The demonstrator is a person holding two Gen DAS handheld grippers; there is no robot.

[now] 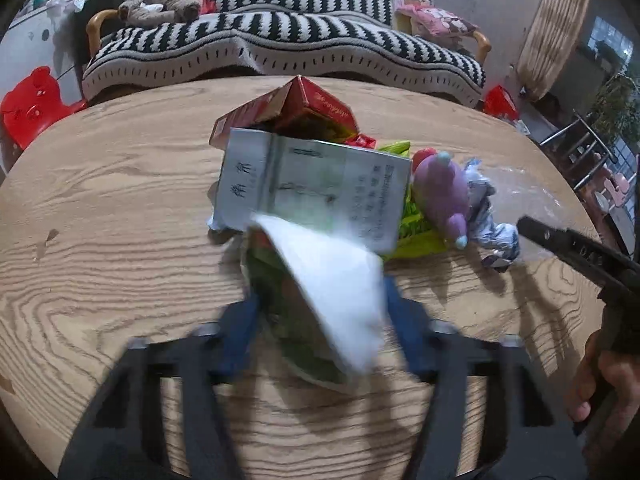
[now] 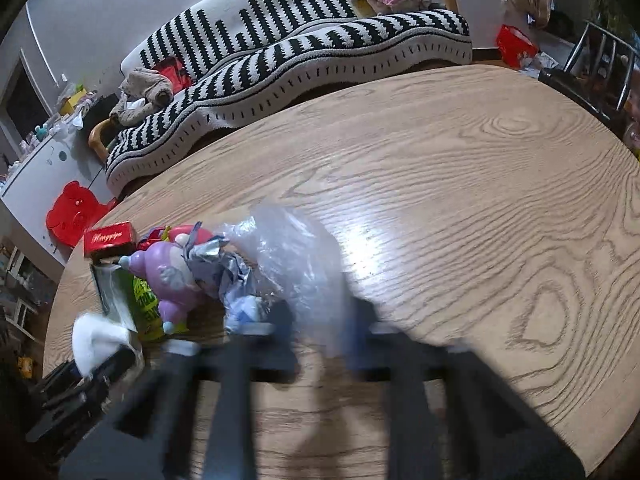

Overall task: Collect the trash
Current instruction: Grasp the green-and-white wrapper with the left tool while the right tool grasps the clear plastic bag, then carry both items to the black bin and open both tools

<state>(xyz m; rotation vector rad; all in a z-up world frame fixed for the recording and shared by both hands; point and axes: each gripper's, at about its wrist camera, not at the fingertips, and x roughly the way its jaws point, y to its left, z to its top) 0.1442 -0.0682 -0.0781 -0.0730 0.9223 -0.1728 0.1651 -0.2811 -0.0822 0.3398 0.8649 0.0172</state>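
With the left gripper [image 1: 320,312] clamped on a white tissue [image 1: 336,288] and green wrapper at the near edge of the trash heap [image 1: 320,184] on the wooden table [image 1: 100,220], and the right gripper [image 2: 320,332] pinching the clear plastic bag [image 2: 288,248] beside it, lift both gently so nothing tears loose.

Left wrist: close above table [image 1: 120,184], angled down toward sofa [image 1: 280,40].
Right wrist: same tilt, looking across from the right.
Shared: purple toy [image 1: 442,194], table's sofa-side edge.

Your left gripper [image 1: 320,304] is angled down with its jaws partly closed, and your right gripper [image 2: 324,328] is pinched nearly shut, both blurry.
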